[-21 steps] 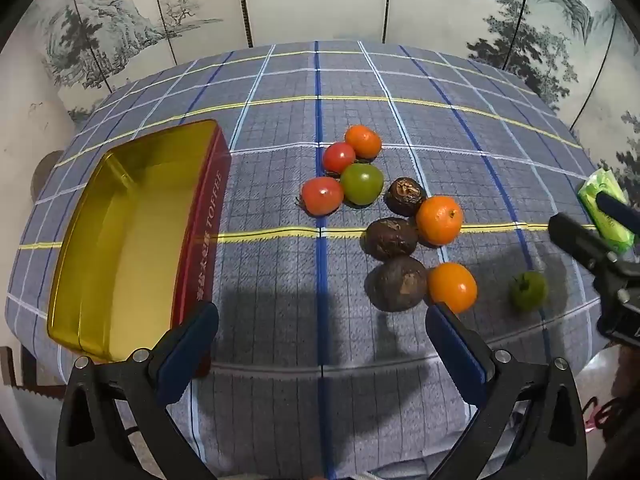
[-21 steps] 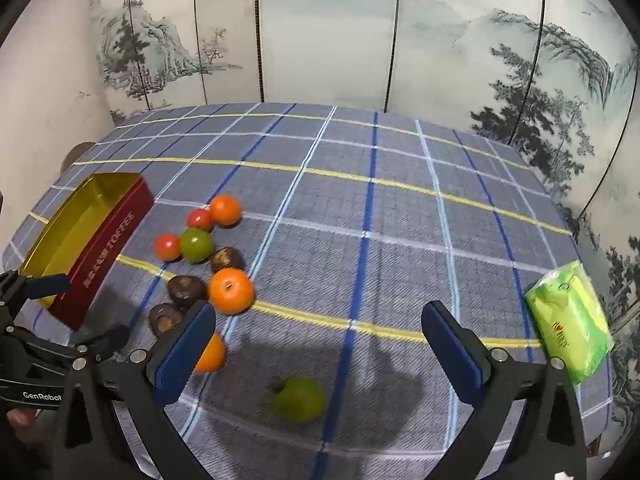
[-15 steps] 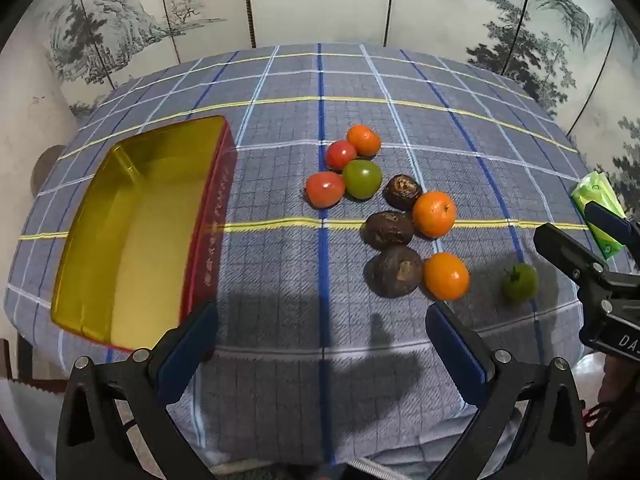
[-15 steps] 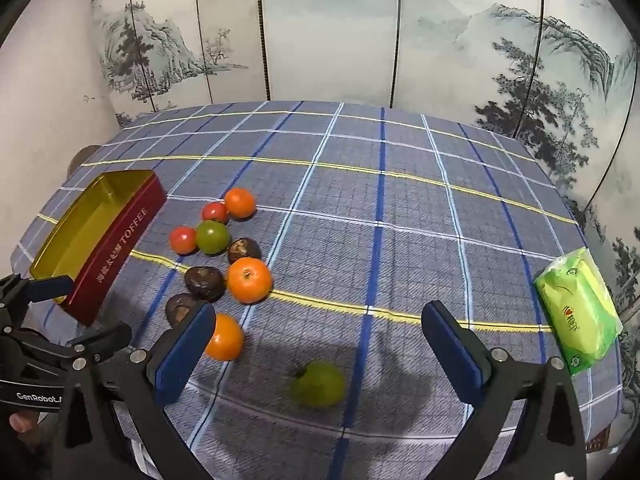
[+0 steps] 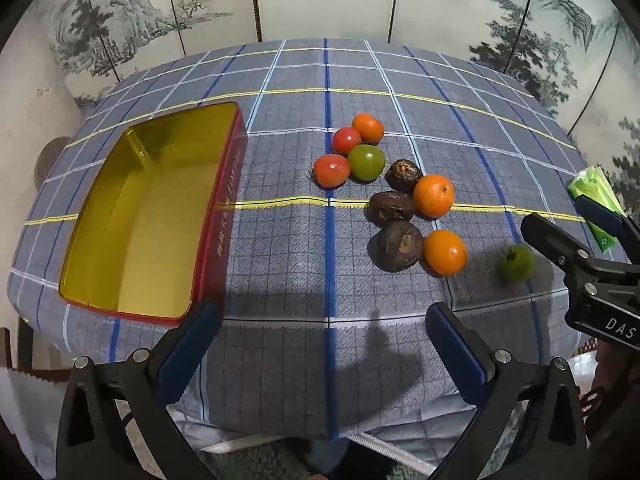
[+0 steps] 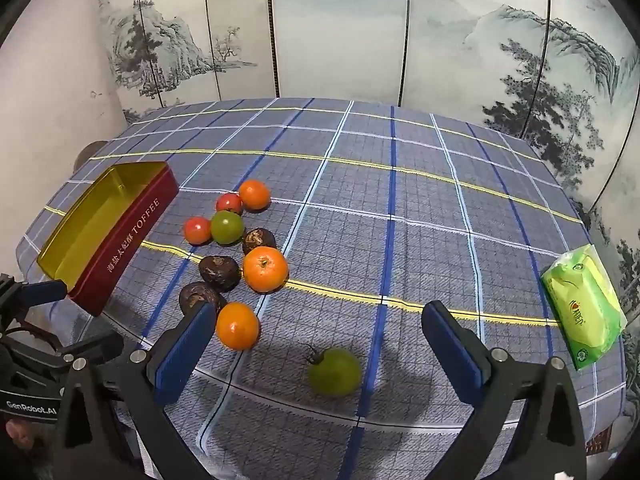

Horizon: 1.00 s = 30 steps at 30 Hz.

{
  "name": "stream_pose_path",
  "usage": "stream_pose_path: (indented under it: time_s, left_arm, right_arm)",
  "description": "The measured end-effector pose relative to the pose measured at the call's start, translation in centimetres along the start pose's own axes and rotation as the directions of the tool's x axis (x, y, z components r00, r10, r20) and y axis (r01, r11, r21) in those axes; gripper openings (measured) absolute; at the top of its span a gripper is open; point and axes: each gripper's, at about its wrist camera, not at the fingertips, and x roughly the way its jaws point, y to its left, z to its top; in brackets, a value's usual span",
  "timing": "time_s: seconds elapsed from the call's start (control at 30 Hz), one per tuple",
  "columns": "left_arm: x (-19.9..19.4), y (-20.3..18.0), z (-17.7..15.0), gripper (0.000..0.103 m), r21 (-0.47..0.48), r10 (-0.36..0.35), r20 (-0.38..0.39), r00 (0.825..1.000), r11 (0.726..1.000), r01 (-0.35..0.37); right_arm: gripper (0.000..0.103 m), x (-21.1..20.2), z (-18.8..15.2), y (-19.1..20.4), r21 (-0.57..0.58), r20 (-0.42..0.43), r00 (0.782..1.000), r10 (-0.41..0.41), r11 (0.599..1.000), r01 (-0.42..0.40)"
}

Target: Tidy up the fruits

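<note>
Grey-blue checked cloth with blue, white and yellow lines covers the bench (image 6: 400, 208), which stands before a folding screen (image 6: 340, 28) painted with misty mountains and pines. Largest on the cloth is a red toffee tin (image 5: 144, 216) with a gold inside, open and empty, at the bench's left side; its long axis runs from the near edge away toward the screen. Right of it, well apart, lies a loose cluster of fruit (image 5: 384, 192): three oranges, two red tomatoes, one green tomato and three dark brown wrinkled fruits, several touching their neighbours. A single green tomato (image 6: 335, 372) lies apart from the cluster near the front edge, its stem (image 6: 314, 354) pointing up and left in the right wrist view. A green tissue pack (image 6: 582, 312) lies at the far right edge, its long axis running front to back. The right hand-held gripper (image 6: 316, 340) hangs above the single green tomato with its blue-padded jaws spread wide, the tomato showing between them but untouched. The left hand-held gripper (image 5: 322, 332) hangs over the front edge of the bench, jaws equally wide and empty, the tin just beyond its left finger and the cluster ahead to the right.
</note>
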Motion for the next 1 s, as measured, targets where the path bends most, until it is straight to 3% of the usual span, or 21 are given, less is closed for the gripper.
stream_pose_path:
  time_s: [0.27, 0.67, 1.0]
  left_arm:
    - [-0.2, -0.6, 0.1, 0.103, 0.034, 0.019, -0.003, 1.000, 0.999, -0.019]
    - [0.3, -0.7, 0.4, 0.103, 0.044, -0.011, -0.005, 1.000, 0.999, 0.011]
    - [1.0, -0.6, 0.9, 0.103, 0.047, 0.024, -0.028, 0.999, 0.999, -0.023]
  right_arm:
    - [0.102, 0.3, 0.0, -0.5, 0.012, -0.010, 1.000, -0.007, 1.000, 0.007]
    - [0.102, 1.0, 0.3, -0.8, 0.013, -0.026, 1.000, -0.011, 1.000, 0.011]
    - [0.102, 1.5, 0.1, -1.1, 0.020, -0.038, 0.999, -0.012, 1.000, 0.013]
